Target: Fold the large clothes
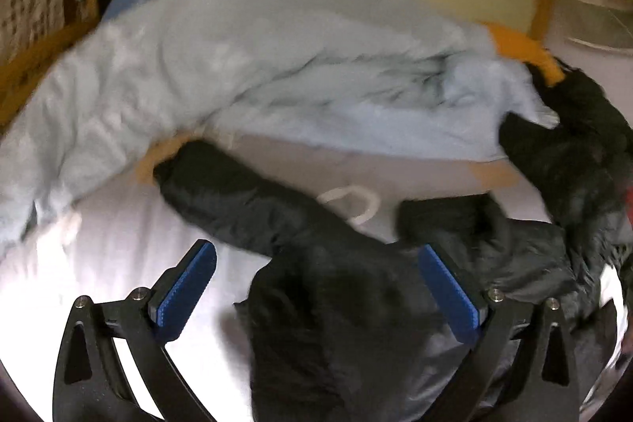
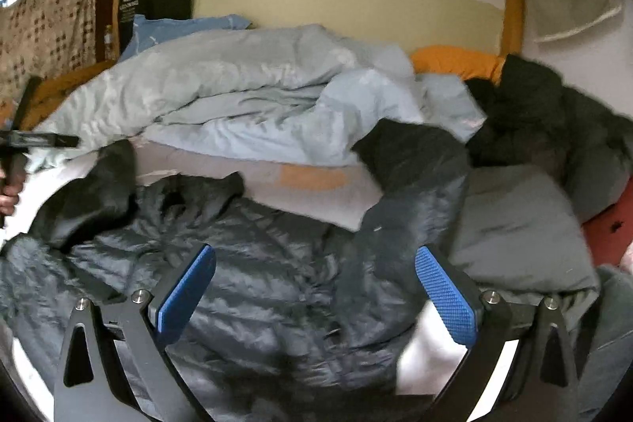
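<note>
Both claws stand wide open and empty, the left claw (image 1: 316, 287) and right claw (image 2: 316, 291) poised over the dark jacket (image 2: 253, 263) spread across the bed's (image 2: 316, 192) near edge, with a blue duvet (image 2: 245, 93) bunched behind.

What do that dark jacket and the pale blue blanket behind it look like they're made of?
The jacket looks like thin, slightly shiny nylon or polyester with padding inside: stitched puffy rows that catch the light. The blanket looks like soft matte cotton or a similar fabric, lying in loose, dull folds.
</note>
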